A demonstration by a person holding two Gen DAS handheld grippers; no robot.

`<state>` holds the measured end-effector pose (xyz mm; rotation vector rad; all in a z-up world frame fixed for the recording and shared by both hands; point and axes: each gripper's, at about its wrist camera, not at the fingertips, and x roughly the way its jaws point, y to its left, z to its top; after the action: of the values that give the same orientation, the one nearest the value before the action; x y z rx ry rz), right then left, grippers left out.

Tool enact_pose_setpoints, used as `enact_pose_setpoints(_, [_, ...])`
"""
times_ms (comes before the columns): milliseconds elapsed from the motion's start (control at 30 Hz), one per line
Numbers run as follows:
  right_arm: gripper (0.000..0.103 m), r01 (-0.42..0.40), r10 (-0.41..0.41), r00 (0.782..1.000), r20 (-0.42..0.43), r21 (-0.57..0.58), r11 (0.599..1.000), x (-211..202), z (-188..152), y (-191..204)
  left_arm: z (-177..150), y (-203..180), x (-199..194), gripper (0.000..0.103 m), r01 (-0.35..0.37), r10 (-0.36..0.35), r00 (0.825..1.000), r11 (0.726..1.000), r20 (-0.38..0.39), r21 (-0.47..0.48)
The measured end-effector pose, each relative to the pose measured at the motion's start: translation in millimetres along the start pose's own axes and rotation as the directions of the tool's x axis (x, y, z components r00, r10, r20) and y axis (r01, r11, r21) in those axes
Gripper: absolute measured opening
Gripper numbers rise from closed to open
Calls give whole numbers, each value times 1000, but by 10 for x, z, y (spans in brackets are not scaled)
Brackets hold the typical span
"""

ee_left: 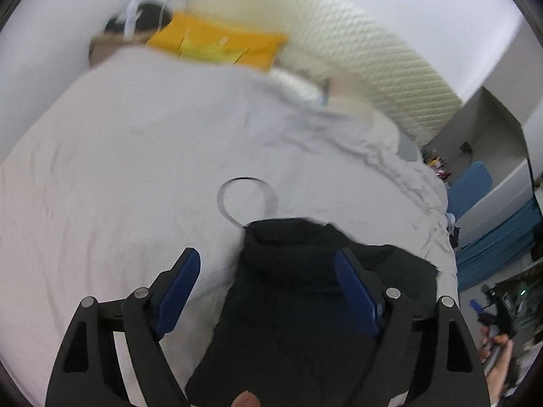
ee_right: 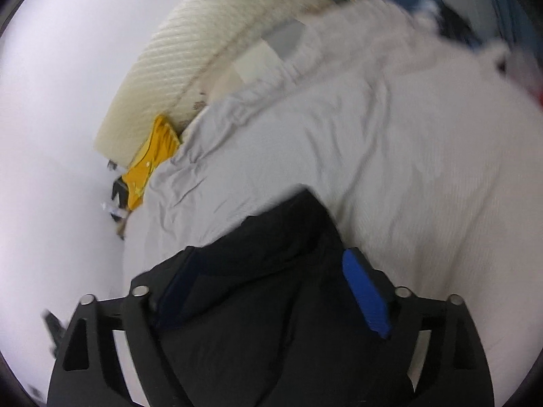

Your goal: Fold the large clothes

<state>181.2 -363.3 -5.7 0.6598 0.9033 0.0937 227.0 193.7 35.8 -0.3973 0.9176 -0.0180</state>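
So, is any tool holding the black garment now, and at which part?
No. The left tool and the right tool both stand open above the black garment, which lies on the bed sheet.

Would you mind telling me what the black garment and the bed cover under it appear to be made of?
The black garment looks like smooth, matte woven fabric, perhaps synthetic: it lies in soft bulky folds without shine. The bed cover looks like light grey cotton-type cloth, matte, with fine creases and a faint ribbed texture. Blur leaves both uncertain.
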Motion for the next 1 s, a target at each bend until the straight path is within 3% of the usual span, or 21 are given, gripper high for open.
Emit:
enact_pose_setpoints(100, [90, 49, -39, 997, 65, -149, 988, -55, -133, 456, -143, -402, 8, 83, 29, -33, 999, 996, 44, 81])
enact_pose_setpoints(167, [102, 51, -33, 996, 81, -238, 970, 13, -261, 730, -248, -656, 68, 83, 38, -46, 997, 992, 60, 124])
enact_pose_setpoints(367, [103, 127, -73, 988, 138, -437, 891, 480, -755, 1265, -634, -1241, 521, 83, 5, -27, 996, 968, 81, 250])
enact_pose_setpoints(600, [103, 179, -133, 982, 134, -433, 884, 1233, -990, 1118, -933, -1528, 1348, 83, -122, 98, 992, 920, 84, 372])
enact_pose_setpoints(767, [103, 164, -125, 984, 127, -378, 911, 1489, -861, 968, -834, -1583, 1654, 84, -135, 107, 990, 918, 95, 372])
enact_pose_setpoints(1000, [103, 214, -179, 976, 124, -384, 898, 1887, -694, 970, -674, -1630, 2068, 84, -187, 161, 982, 897, 99, 400])
